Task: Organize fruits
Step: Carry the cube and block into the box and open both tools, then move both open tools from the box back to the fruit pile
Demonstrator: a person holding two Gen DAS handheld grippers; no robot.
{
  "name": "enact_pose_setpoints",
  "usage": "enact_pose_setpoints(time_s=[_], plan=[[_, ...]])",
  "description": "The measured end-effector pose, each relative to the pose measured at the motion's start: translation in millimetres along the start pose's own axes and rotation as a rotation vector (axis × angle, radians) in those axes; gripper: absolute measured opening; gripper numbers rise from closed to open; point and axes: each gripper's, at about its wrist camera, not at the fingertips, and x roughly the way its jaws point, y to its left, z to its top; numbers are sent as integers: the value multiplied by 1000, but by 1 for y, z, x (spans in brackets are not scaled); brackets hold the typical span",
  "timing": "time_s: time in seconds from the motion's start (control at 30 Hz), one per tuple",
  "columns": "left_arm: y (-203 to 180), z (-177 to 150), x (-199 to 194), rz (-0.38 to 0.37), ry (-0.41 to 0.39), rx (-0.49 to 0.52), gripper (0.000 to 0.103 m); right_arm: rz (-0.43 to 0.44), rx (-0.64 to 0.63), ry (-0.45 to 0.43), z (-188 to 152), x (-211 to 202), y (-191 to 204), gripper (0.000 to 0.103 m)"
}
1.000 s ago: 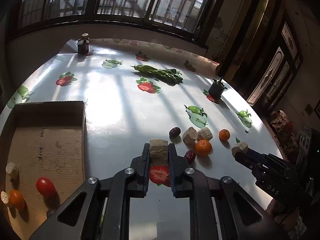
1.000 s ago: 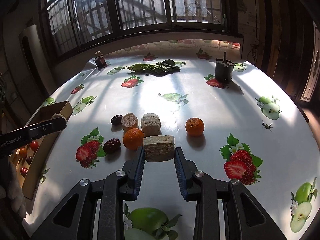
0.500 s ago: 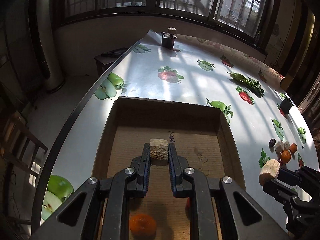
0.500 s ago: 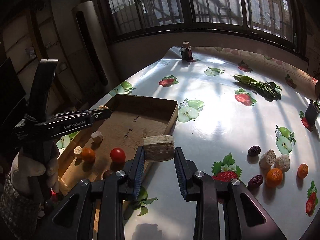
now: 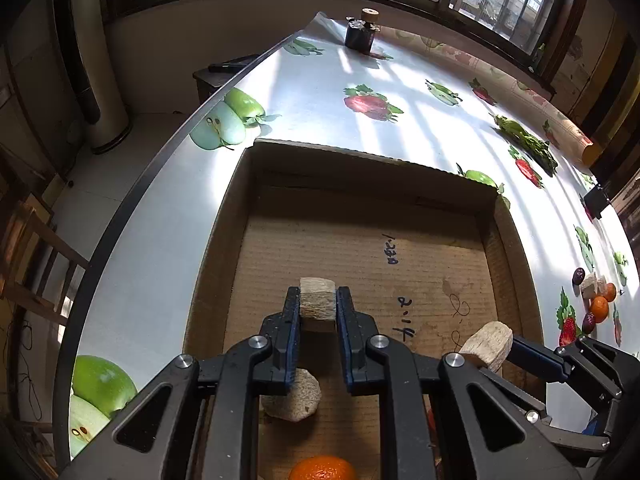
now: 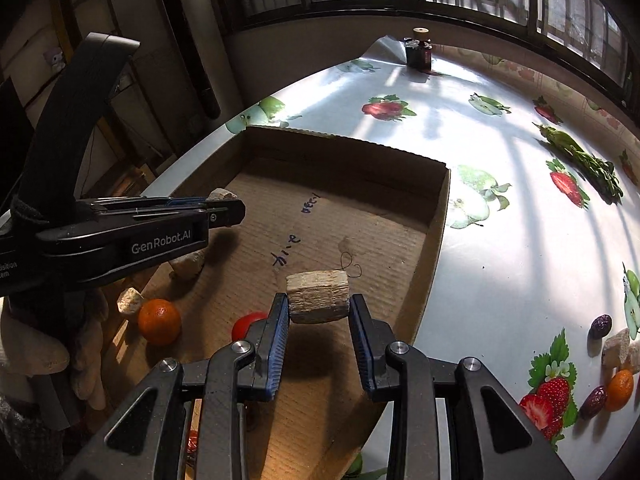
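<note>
My left gripper (image 5: 317, 301) is shut on a beige chunk (image 5: 316, 292), held over the floor of the open cardboard box (image 5: 360, 184). My right gripper (image 6: 319, 306) is shut on a wider beige chunk (image 6: 318, 294) above the box's right side. Across the box floor lie an orange (image 6: 159, 321), a red tomato (image 6: 248, 322) and loose beige chunks (image 6: 130, 302). In the right wrist view the left gripper (image 6: 224, 210) reaches in from the left. More fruit (image 6: 618, 388) sits in a pile on the table at the far right.
The box sits close to the table's left edge (image 5: 132, 200), with floor and a wooden chair beyond. A dark jar (image 5: 362, 34) stands at the far corner, leafy greens (image 5: 528, 142) lie at the back right. A person's gloved hand (image 6: 32, 352) holds the left gripper.
Both grippers have swung left from the fruit pile to above the cardboard box, each still carrying its beige chunk. The left one has sunk lower over the box floor.
</note>
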Motion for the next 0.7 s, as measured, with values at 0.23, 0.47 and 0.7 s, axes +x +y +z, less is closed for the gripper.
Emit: enact_pose_setpoints(time_s=[0.23, 0.47, 0.7], plan=[[2, -4, -28, -8, -59, -50, 39, -3, 29, -25, 0, -9, -5, 44], [-20, -22, -83, -66, -174, -58, 54, -1, 54, -104, -13, -49, -13, 54], [-62, -56, -117, -156, -244, -50, 58, -28, 99, -128, -41, -87, -38, 55]])
